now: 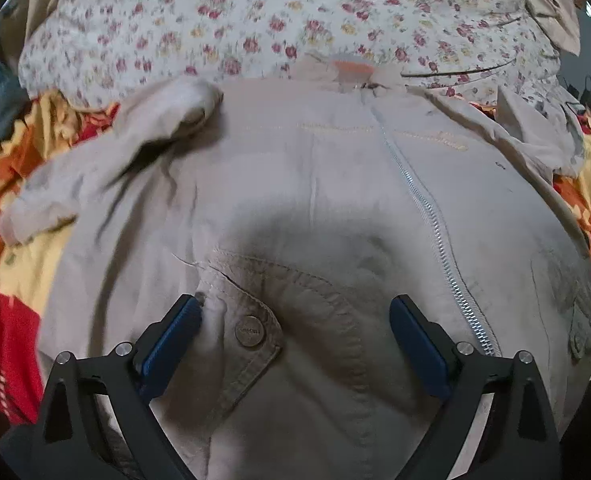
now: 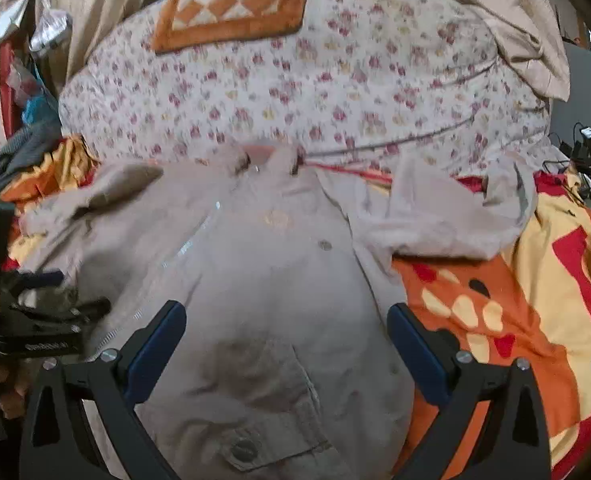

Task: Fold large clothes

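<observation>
Spread wide and holding nothing: left gripper (image 1: 295, 320) over a snap-buttoned pocket flap (image 1: 255, 320) left of the zipper (image 1: 431, 216). Likewise wide apart, gripping nothing: right gripper (image 2: 287, 332) above the other pocket (image 2: 255, 420), right of that zipper. Beige jacket (image 1: 295, 168) face-up, zipped, on an orange-yellow blanket (image 2: 515, 300); floral quilt (image 1: 235, 28) beyond the collar, far from the zipper's lower end.

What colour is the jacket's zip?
Silver, on the beige jacket; its zip shows best in the left wrist view.
</observation>
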Motion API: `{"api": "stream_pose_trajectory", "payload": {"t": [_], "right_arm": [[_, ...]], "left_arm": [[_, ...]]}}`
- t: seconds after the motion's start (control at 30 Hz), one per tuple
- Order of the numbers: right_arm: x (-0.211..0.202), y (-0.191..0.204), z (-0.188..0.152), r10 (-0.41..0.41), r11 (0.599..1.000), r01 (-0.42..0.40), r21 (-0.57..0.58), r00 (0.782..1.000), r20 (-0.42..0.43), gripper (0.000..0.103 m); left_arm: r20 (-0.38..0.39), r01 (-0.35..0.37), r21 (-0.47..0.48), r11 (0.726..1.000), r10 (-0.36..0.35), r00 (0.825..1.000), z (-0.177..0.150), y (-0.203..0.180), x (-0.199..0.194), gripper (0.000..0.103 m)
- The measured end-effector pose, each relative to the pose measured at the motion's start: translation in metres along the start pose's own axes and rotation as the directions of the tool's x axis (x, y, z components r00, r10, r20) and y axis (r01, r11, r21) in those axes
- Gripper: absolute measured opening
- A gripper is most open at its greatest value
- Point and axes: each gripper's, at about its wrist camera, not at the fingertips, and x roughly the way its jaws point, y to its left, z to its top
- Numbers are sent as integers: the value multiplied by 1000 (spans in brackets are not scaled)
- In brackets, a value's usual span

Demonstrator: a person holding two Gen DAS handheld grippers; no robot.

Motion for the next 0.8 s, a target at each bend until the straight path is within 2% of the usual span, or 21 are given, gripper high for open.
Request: {"api": "stream_pose_trajectory", "payload": {"t": [0.37, 0.53, 0.7, 0.8], "right_arm": [[5, 17, 9, 5, 999, -6, -34, 1000, -6, 102], [3, 16, 8, -30, 999, 30, -23, 1000, 4, 102], [16, 7, 1, -6, 997, 11, 71, 997, -72, 102], [22, 12, -3, -17, 999, 21, 35, 992, -121, 102]], "left_arm": [[0, -2, -23, 1000, 2, 1000, 1, 2, 1, 89], [4, -1, -34, 999, 1, 1000, 1, 4, 0, 89], [6, -9, -20, 1000, 9, 1000, 0, 3, 2, 89], [2, -27, -9, 1000, 27, 1000, -1, 1, 3, 89]]}}
